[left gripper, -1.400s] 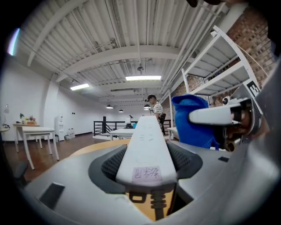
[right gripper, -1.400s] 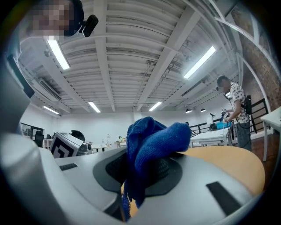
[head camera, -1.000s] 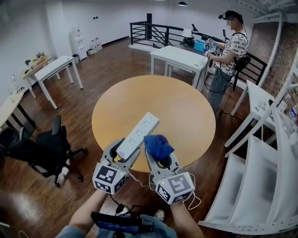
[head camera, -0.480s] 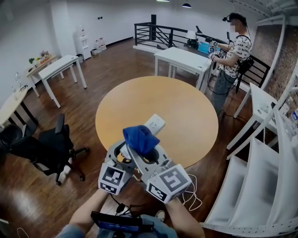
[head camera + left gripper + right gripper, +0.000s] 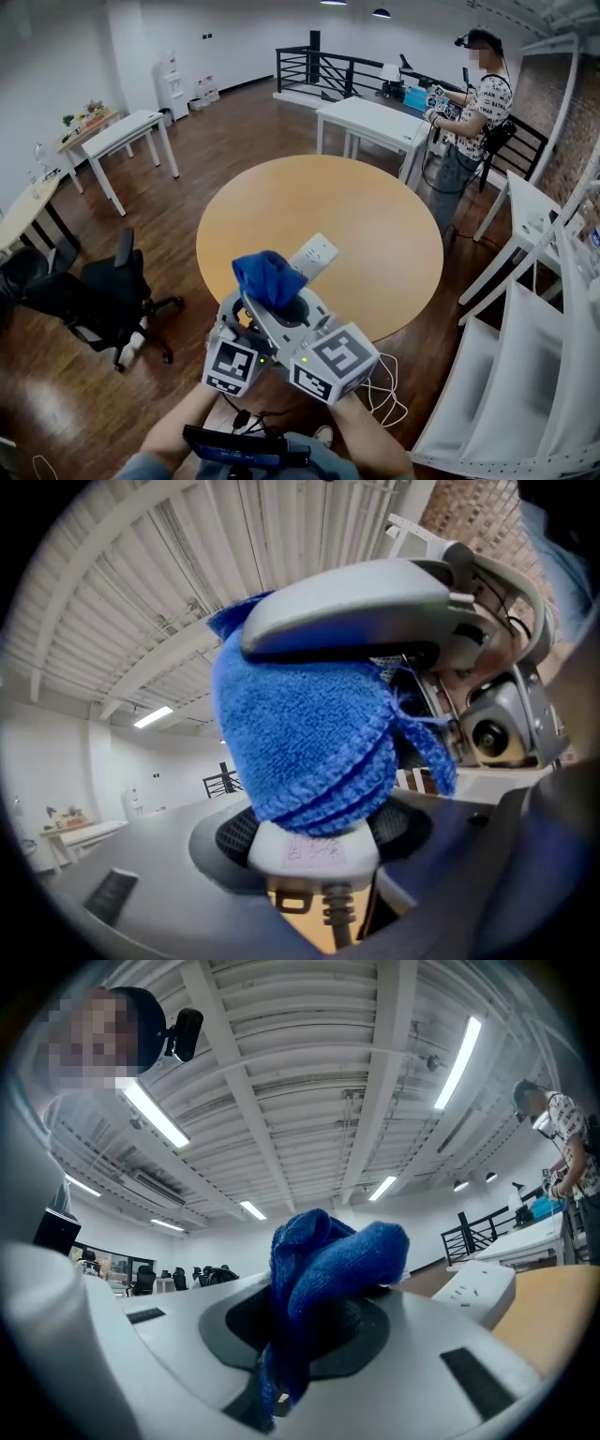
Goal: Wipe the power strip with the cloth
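Note:
Over the near edge of the round wooden table [image 5: 375, 225], my left gripper [image 5: 240, 317] is shut on the near end of the white power strip [image 5: 314, 255]. In the left gripper view the strip's cable end [image 5: 314, 850] sits between the jaws. My right gripper [image 5: 278, 298] crosses over the left one and is shut on a bunched blue cloth [image 5: 268, 276]. The cloth [image 5: 305, 742] presses on the strip's near half. In the right gripper view the cloth [image 5: 328, 1260] fills the jaws and the strip's far end [image 5: 483, 1290] shows beside it.
A person [image 5: 469, 103] with grippers stands at a white table [image 5: 370, 117] beyond the round one. A black office chair [image 5: 98, 300] is at the left and white shelving [image 5: 525, 356] at the right. The strip's white cable [image 5: 384, 394] hangs near my knees.
My right gripper has carried the blue cloth leftward, from beside the strip onto its near half. Both grippers have drawn closer together and now overlap.

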Motion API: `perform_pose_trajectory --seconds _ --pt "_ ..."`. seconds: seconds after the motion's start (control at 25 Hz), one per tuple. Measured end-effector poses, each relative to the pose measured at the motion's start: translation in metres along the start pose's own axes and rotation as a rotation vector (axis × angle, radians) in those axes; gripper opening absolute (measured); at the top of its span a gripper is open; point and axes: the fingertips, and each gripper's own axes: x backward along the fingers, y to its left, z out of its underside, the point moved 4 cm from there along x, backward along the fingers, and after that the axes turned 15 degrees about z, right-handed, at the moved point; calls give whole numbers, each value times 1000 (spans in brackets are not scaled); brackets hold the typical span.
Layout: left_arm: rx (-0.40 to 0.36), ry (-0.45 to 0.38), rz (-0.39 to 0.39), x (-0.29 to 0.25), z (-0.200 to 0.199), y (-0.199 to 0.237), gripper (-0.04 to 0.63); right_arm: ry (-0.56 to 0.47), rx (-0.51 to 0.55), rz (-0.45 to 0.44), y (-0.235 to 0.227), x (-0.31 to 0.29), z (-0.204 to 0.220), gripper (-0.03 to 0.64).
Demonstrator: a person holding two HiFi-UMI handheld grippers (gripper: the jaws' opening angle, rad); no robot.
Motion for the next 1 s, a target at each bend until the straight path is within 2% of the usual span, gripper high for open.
perform_pose_trajectory --seconds 0.16,0.32,0.52,1.0 --pt "51 -8 -15 7 -5 1 285 -25 10 22 -12 0 -11 72" --pt "11 -26 -8 9 -6 1 284 -48 19 54 -29 2 -24 72" --pt "56 -31 -18 15 -10 -1 284 -73 33 90 -44 3 -35 72" --pt "49 -30 -12 21 -13 -1 284 -141 69 205 -93 8 -76 72"
